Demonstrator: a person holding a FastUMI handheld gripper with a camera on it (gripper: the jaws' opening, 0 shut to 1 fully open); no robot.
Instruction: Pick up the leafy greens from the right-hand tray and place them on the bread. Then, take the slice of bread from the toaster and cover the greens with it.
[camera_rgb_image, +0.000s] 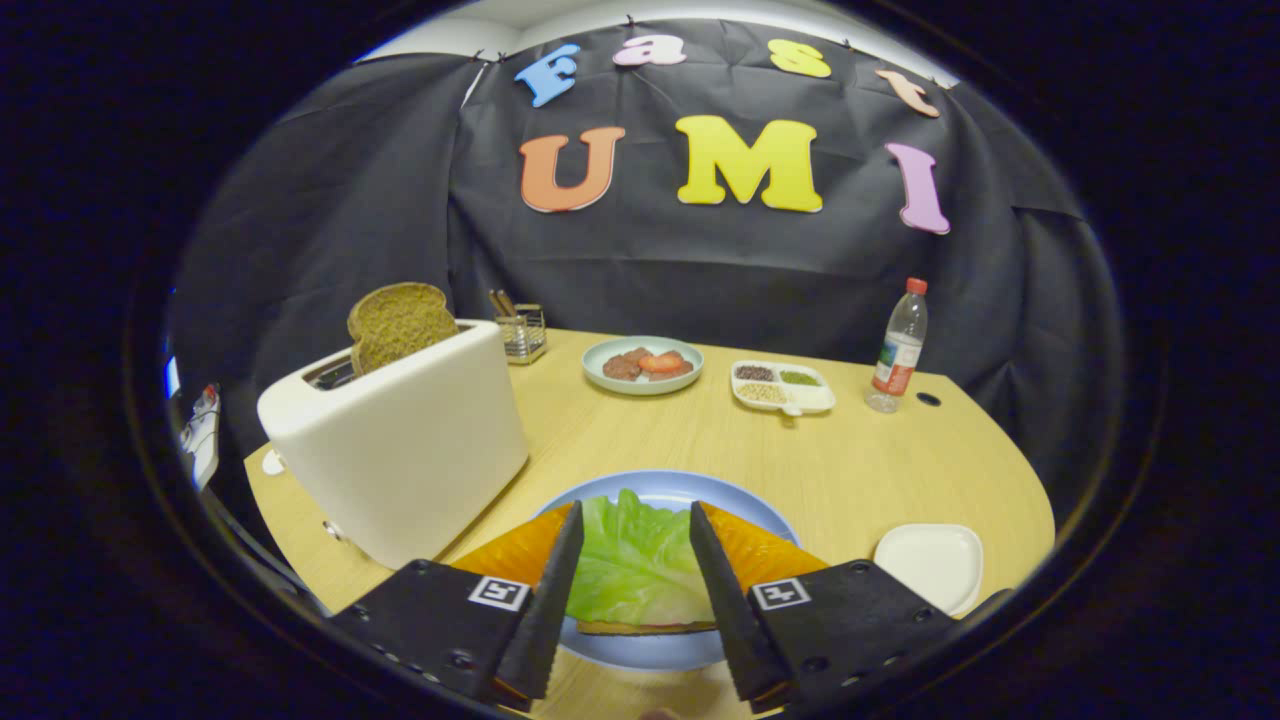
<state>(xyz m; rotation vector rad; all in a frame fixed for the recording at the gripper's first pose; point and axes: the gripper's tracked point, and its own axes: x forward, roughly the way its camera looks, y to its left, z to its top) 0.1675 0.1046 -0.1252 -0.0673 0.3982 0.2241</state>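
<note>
Bread (648, 627) mostly hidden under leafy greens (636, 560); blue plate (745, 508) partly behind the tool (634, 580) fingers.

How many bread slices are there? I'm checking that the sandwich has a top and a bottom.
2. One bread slice stands in the toaster; the other lies under the leafy greens on the blue plate, between the open gripper fingers, mostly hidden.

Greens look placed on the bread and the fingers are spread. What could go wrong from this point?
1. The open gripper has its fingers either side of the lettuce leaf; pulling back carelessly could drag it off the bread on the blue plate.
2. The toast slice stands high in the white toaster; a pinch near its top edge may let it tilt or slip.
3. The toaster sits close to the plate, so a sweep could knock it.
</note>
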